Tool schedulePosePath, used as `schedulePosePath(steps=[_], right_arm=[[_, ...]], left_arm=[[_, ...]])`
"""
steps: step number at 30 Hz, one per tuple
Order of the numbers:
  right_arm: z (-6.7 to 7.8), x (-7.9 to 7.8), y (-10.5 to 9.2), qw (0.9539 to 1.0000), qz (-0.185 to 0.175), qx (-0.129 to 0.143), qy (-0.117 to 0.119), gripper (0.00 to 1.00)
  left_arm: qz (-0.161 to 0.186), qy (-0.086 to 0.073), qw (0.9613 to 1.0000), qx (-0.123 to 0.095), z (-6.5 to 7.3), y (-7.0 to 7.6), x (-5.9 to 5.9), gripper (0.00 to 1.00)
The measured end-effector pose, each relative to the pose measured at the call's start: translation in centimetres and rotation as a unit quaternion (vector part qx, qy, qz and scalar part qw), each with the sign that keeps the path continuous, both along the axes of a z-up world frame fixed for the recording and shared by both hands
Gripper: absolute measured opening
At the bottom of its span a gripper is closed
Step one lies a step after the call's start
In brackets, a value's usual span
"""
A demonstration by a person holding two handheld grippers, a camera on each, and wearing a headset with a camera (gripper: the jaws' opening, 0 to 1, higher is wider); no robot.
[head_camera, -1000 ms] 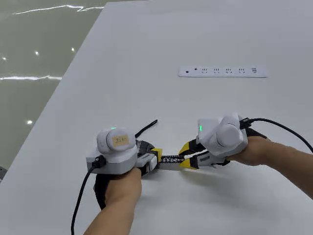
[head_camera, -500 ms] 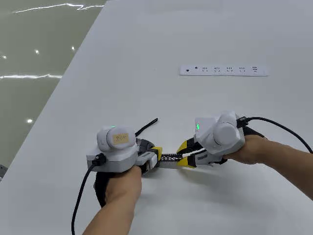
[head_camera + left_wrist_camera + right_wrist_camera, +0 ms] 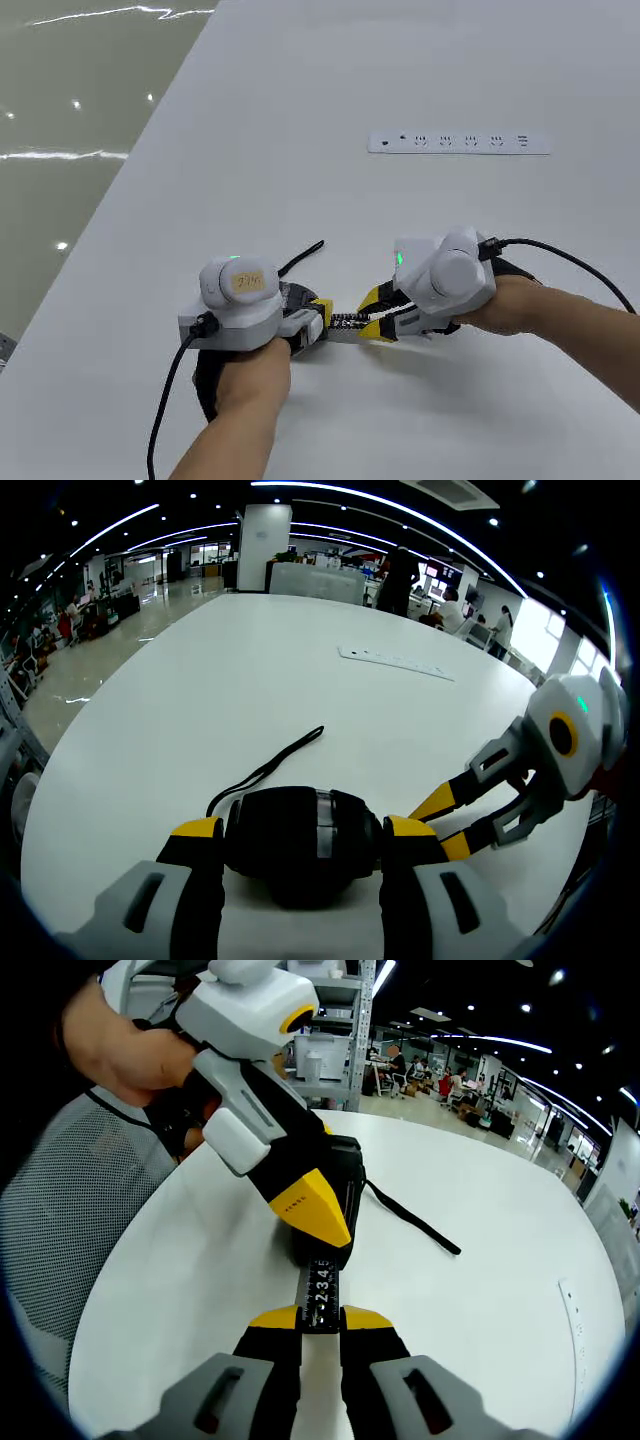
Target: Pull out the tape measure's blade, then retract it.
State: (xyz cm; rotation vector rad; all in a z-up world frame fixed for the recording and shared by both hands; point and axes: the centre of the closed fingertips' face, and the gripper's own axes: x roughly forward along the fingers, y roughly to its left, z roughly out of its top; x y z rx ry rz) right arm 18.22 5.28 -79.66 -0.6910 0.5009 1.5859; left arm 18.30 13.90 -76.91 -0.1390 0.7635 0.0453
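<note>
A black tape measure [image 3: 300,840] lies on the white table, clamped between the yellow-tipped jaws of my left gripper [image 3: 300,832], which is shut on its case. Its black wrist strap [image 3: 270,765] trails away over the table. A short length of numbered blade [image 3: 321,1290] sticks out of the case [image 3: 335,1195]. My right gripper [image 3: 321,1318] is shut on the blade's end. In the head view the left gripper [image 3: 318,322] and the right gripper [image 3: 374,322] face each other, with the short blade [image 3: 347,323] between them.
A white power strip [image 3: 458,143] lies flat further back on the table [image 3: 300,120]. The table's left edge runs diagonally, with a glossy floor [image 3: 60,120] beyond it. Black cables [image 3: 560,255] trail from both grippers. People and desks stand far behind.
My right gripper has moved slightly left toward the case, and the exposed blade has become a little shorter. The left gripper has stayed put.
</note>
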Motion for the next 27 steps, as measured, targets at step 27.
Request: schedulePosePath(steps=[27], right_arm=[[-0.3, -0.1, 1.0, 1.0000, -0.005, 0.004, 0.003, 0.14]], left_arm=[[-0.008, 0.001, 1.0000, 0.002, -0.3, -0.1, 0.6, 0.59]])
